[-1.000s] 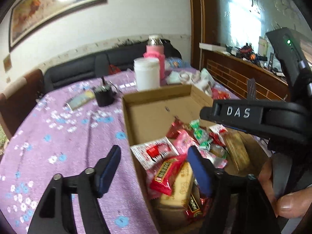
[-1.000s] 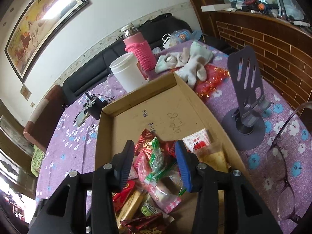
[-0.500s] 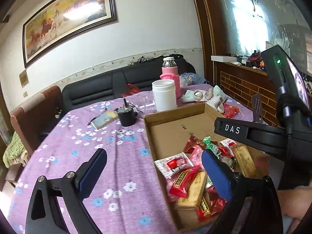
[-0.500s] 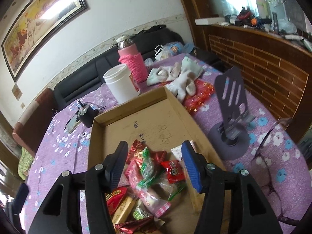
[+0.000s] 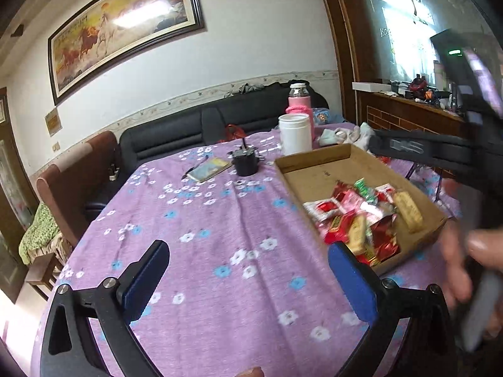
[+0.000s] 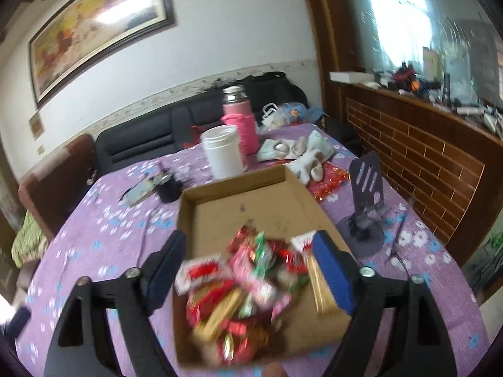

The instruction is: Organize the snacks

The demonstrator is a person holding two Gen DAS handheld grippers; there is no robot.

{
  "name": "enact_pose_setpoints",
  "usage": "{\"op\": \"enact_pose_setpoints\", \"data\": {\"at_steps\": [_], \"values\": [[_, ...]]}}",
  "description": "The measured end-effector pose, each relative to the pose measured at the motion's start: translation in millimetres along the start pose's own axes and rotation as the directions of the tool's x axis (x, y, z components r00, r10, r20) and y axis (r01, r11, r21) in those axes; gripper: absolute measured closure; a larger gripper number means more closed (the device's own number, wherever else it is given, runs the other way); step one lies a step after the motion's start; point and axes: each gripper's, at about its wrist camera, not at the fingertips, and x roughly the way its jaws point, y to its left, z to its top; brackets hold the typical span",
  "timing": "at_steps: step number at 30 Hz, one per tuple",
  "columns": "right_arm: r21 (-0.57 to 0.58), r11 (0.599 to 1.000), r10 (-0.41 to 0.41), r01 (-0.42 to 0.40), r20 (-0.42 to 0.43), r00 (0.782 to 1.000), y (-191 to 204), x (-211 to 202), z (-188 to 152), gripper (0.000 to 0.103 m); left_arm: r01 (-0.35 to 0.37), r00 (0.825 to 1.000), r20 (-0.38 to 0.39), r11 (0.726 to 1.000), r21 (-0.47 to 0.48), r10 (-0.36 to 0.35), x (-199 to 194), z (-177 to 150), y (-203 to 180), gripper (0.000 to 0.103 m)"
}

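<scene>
A heap of wrapped snacks (image 6: 248, 282) lies bunched at the near end of a shallow cardboard tray (image 6: 248, 188) on a table spread with a purple flowered cloth (image 5: 195, 245), while the tray's far half shows bare cardboard. The right gripper (image 6: 248, 267) hangs directly over that heap with its blue-padded fingers (image 6: 330, 270) spread wide to either side and nothing between them, a stance that would suit either reaching down for a packet or drawing away from one just set down. The left gripper (image 5: 248, 279) is held off to the side of the tray, above bare cloth, its fingers (image 5: 352, 286) likewise parted and empty, apparently kept clear so the other tool has the tray to itself. A long tan biscuit pack (image 5: 408, 210) rests along the tray's right wall, apart from the red, pink and green wrappers; motion blur makes it hard to say whether the packets are sorted by kind or simply piled. Beyond the tray stand a white jar (image 6: 223, 152) and a flask in a pink knitted sleeve (image 6: 240, 119), with a dark phone stand (image 6: 366, 207) on the cloth to the right, well out of the working area.
</scene>
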Motion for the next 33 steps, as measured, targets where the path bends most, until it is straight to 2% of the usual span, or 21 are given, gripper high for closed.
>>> {"op": "enact_pose_setpoints", "data": {"at_steps": [3, 7, 11, 15, 20, 33], "values": [[-0.068, 0.997, -0.035, 0.036, 0.024, 0.999, 7, -27, -27, 0.008, 0.025, 1.0, -0.01, 0.999, -0.024, -0.025, 3, -8, 8, 0.001], [-0.121, 0.987, -0.098, 0.105, 0.064, 0.993, 6, -55, -69, 0.006, 0.062, 0.996, -0.065, 0.997, -0.055, -0.065, 16, -23, 12, 0.001], [-0.113, 0.982, -0.146, 0.149, 0.038, 0.989, -2, -55, -96, 0.006, 0.087, 0.987, -0.128, 0.995, -0.053, -0.094, 26, -29, 10, 0.001], [-0.105, 0.978, -0.177, 0.18, 0.041, 0.983, -1, -49, -98, 0.006, 0.052, 0.989, -0.135, 0.998, -0.047, -0.058, 32, -30, 8, 0.001], [-0.146, 0.976, -0.161, 0.164, 0.033, 0.986, 10, -42, -99, 0.006, 0.058, 0.983, -0.172, 0.998, -0.037, -0.064, 40, -33, 6, 0.001], [-0.141, 0.978, -0.147, 0.151, 0.037, 0.988, 11, -44, -100, 0.006, 0.043, 0.981, -0.186, 0.998, -0.034, -0.048, 44, -33, 7, 0.001]]}}
